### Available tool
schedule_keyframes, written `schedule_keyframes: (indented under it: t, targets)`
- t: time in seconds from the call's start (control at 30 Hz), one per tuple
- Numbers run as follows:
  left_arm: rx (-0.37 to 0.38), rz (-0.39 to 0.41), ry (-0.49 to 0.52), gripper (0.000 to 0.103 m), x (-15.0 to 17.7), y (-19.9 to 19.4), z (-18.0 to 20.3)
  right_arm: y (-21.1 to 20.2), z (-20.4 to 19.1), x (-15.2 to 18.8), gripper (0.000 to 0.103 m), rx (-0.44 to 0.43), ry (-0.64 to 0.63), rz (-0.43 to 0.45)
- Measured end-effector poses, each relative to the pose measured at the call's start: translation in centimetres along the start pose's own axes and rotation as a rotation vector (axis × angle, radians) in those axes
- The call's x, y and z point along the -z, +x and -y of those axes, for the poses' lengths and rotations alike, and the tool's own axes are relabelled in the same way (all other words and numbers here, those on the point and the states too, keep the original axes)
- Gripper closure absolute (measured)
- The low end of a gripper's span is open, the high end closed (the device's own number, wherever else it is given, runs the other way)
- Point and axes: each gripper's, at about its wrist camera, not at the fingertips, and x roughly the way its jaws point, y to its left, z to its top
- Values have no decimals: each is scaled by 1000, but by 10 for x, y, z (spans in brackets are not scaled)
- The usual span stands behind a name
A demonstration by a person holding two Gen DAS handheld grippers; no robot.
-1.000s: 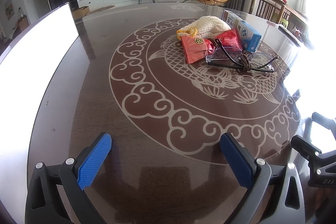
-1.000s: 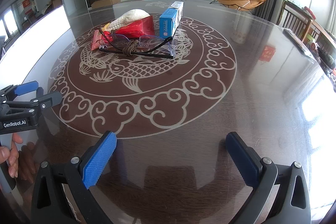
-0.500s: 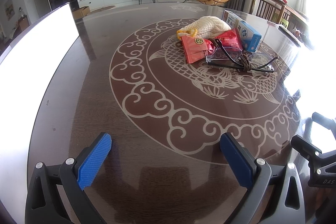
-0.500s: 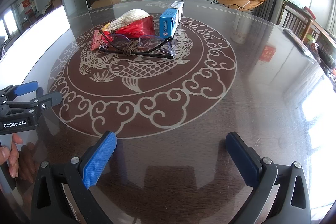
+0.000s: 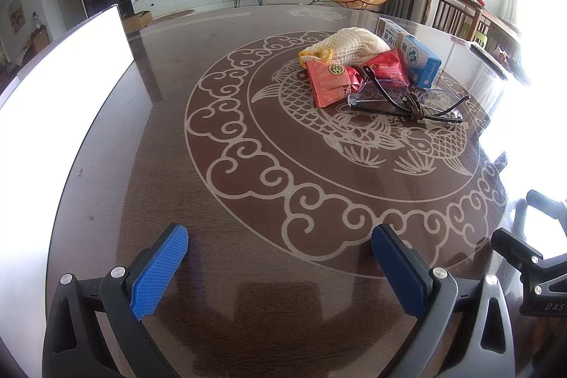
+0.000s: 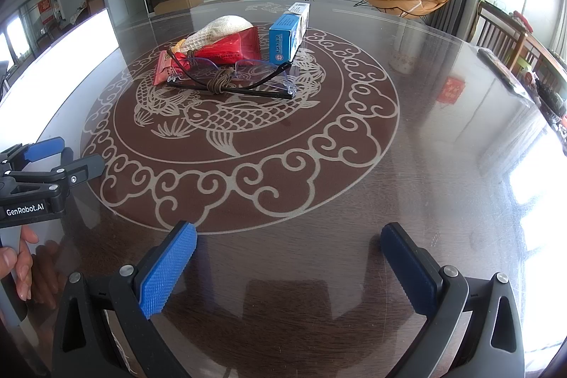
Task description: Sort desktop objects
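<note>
A pile sits in the middle of the round dark table [image 5: 141,165]: a cream knitted pouch [image 5: 354,45], red snack packets [image 5: 333,82], a blue and white box [image 5: 421,59], and clear glasses [image 5: 407,101] with a brown cord knot [image 5: 414,108]. The right wrist view also shows the pouch [image 6: 223,27], packets [image 6: 226,54], box [image 6: 287,38] and glasses [image 6: 241,77]. My left gripper [image 5: 280,254] is open and empty, low over the near table. My right gripper [image 6: 288,254] is open and empty, also well short of the pile.
A bright white panel [image 5: 53,101] stands along the table's left edge. The right gripper's body [image 5: 531,257] shows at the right in the left wrist view. The left gripper's body [image 6: 35,179] and a hand [image 6: 17,264] show at the left in the right wrist view. Chairs [image 6: 503,38] stand beyond the table's right side.
</note>
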Motion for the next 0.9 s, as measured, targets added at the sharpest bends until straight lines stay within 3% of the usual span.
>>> schedule_keyframes:
  t: [0.9]
  targets:
    - [-3,1,-2,0,-1,-2,-3,0,0,0,0,0,-1,0]
